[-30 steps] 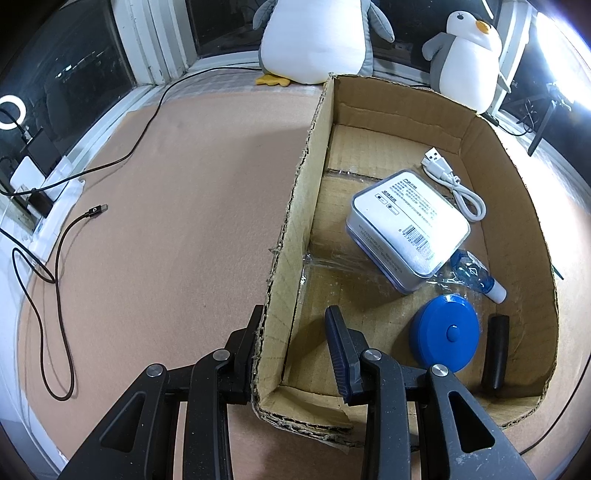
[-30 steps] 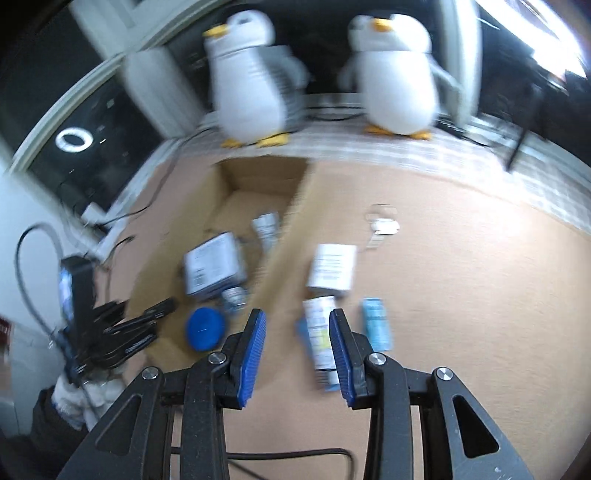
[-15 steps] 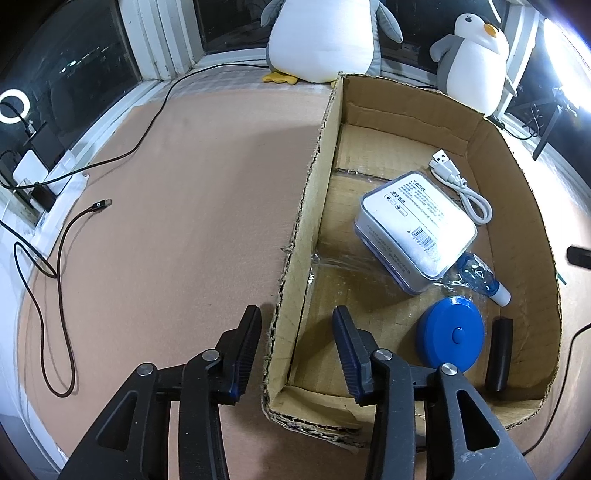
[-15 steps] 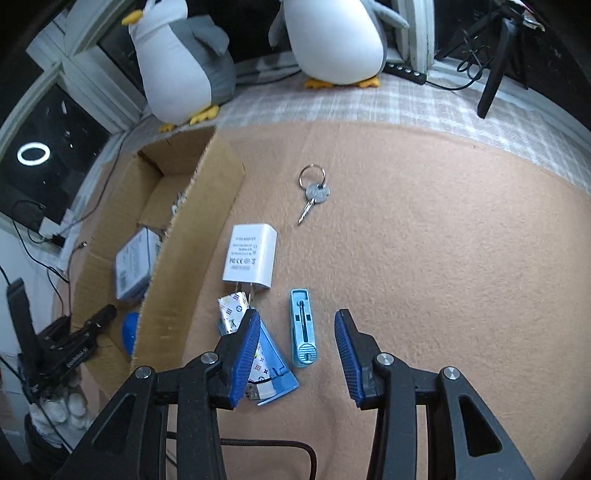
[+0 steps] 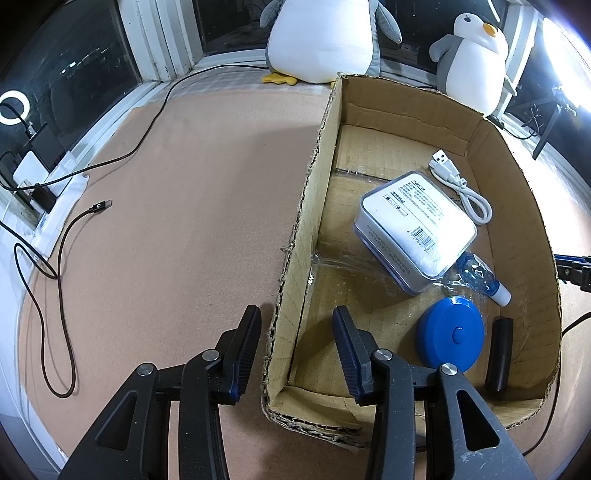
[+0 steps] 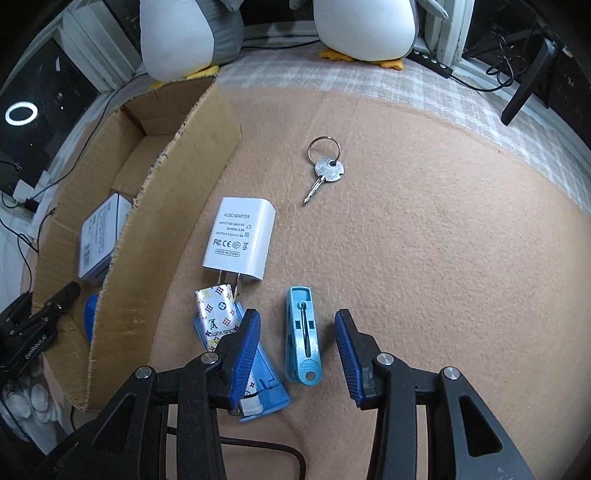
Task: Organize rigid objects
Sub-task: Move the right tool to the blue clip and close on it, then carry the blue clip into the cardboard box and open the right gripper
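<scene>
- My left tool [image 5: 295, 347] sits over the near left corner of the open brown cardboard box [image 5: 517, 177], one finger on each side of its left wall; the pads stand clear of the cardboard, so it is parted and has hold of nothing.
- Inside the box lie a white rectangular tin with a barcode label [image 5: 415, 225], a coiled white USB cable [image 5: 461, 184] just behind it, a small blue bottle in clear wrap [image 5: 480, 275], a round blue plastic case [image 5: 450, 334] and a short black cylinder [image 5: 499, 354] by the right wall.
- My right tool [image 6: 297, 350] points down at the tan felt-covered table [image 6: 443, 240], outside the box on its right — its fingers are apart, with nothing pressed between them.
- A light blue plastic clip [image 6: 303, 343] lies flat on the table between those fingers, touching neither pad.
- Just left of the clip, partly under my left-hand finger, lies a blue lighter with a patterned silver wrap [image 6: 218, 317].
- A white AC adapter plug [image 6: 240, 238] rests just beyond the lighter, prongs toward me, close to the box's right wall.
- A silver key on a ring [image 6: 327, 168] lies farther out, well apart from the rest.
- Two white-and-grey plush penguins [image 6: 365, 26] stand along the window ledge behind the table.
</scene>
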Demonstrator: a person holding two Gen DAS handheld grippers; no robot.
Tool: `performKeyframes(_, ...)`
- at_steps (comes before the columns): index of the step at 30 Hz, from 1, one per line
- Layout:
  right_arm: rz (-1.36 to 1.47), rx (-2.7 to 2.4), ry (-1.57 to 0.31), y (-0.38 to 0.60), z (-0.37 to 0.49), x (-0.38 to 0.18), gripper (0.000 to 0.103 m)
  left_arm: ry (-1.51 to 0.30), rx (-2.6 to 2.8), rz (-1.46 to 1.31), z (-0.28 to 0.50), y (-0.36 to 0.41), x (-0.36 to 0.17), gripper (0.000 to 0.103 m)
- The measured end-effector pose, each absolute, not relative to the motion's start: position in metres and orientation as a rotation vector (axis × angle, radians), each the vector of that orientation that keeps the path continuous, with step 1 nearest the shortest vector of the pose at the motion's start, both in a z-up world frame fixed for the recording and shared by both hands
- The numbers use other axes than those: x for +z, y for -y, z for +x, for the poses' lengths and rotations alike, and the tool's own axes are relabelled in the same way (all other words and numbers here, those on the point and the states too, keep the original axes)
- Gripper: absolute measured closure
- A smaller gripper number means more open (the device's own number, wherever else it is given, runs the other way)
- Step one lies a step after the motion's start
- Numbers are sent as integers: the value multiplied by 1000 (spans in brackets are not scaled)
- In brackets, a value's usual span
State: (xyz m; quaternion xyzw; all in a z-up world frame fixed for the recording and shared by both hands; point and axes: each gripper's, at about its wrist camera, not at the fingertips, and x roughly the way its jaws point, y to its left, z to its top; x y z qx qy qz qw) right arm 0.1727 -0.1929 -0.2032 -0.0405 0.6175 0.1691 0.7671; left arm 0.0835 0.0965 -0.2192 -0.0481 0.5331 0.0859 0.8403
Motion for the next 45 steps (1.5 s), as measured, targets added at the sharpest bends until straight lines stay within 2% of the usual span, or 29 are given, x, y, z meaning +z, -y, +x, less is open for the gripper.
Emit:
performKeyframes(3, -102, 365, -1344, 193, 173, -206, 65, -1126, 183, -104, 84, -96, -219, 59)
performKeyframes(11, -126, 330, -1337, 201, 173, -206, 92, -1125, 184, -103, 84, -96, -219, 59)
performKeyframes(20, -99, 307, -1311, 223, 169, -200, 92, -1125, 185, -103, 84, -96, -219, 59)
performKeyframes(27, -66, 315, -1234, 218, 170, -167, 92, -1125, 185, -103, 84, -96, -218, 59)
performKeyframes(34, -13, 394, -1149, 186, 177, -135, 92, -1125, 185, -103, 84, -96, -219, 59)
performKeyframes(45, -26, 531, -1134, 119, 181, -128, 92, -1124, 185, -103, 84, -95, -219, 59)
